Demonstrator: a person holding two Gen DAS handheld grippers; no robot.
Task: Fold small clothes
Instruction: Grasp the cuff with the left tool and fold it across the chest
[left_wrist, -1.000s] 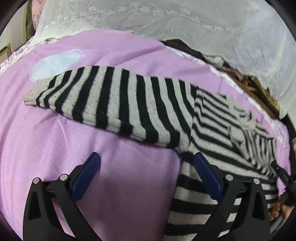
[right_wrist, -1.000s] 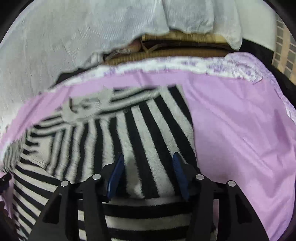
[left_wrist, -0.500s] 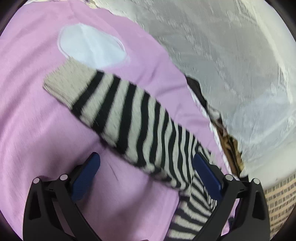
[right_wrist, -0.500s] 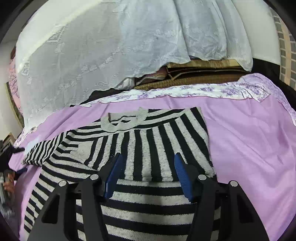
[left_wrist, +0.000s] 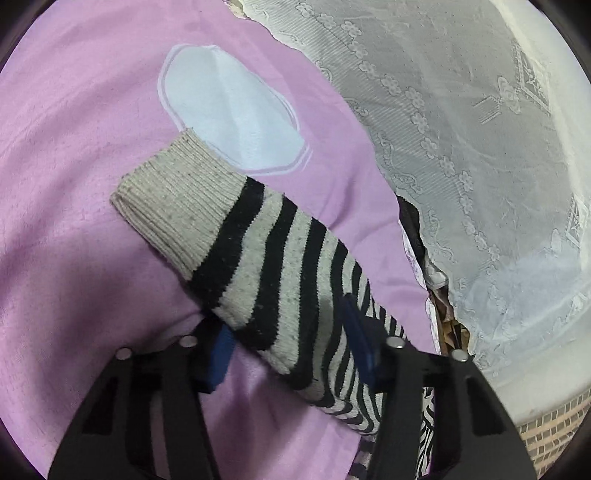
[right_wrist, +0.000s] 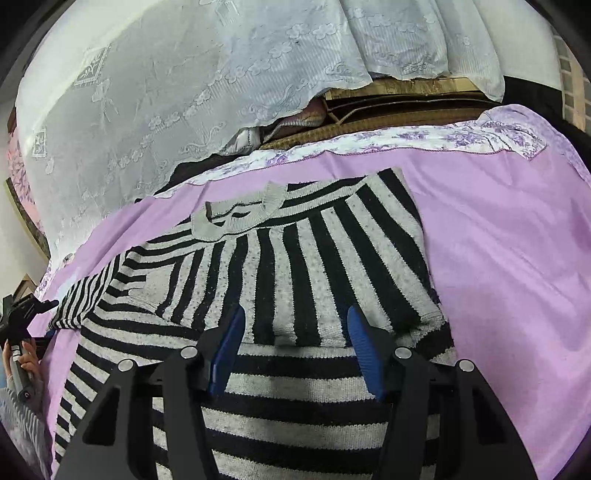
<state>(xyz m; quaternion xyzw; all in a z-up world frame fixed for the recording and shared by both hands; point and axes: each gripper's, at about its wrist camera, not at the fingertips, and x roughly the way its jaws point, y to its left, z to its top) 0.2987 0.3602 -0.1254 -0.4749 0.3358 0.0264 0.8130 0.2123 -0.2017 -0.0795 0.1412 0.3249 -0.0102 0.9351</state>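
A black-and-grey striped sweater (right_wrist: 295, 258) lies flat on the pink sheet (right_wrist: 498, 240), collar (right_wrist: 236, 218) towards the far edge. One sleeve is folded across its chest. My right gripper (right_wrist: 295, 341) hovers over that folded sleeve's lower edge with its jaws open and nothing pinched. In the left wrist view the other sleeve (left_wrist: 266, 273) stretches out, grey ribbed cuff (left_wrist: 173, 206) at the far end. My left gripper (left_wrist: 288, 339) is closing across this sleeve. One blue pad (left_wrist: 221, 354) is tucked under its edge, the other (left_wrist: 356, 339) lies on top.
A white lace curtain (left_wrist: 461, 129) hangs along the bed's far side, with stacked boards and bedding (right_wrist: 388, 107) under its hem. The sheet carries a pale oval patch (left_wrist: 229, 107) beside the cuff. A person's hand (right_wrist: 26, 360) holds the left gripper's handle at the right view's left edge.
My left gripper slid along the sleeve towards the cuff, rolled, and its wide jaws narrowed onto the sleeve. The right gripper drew back slightly, showing more of the sweater.
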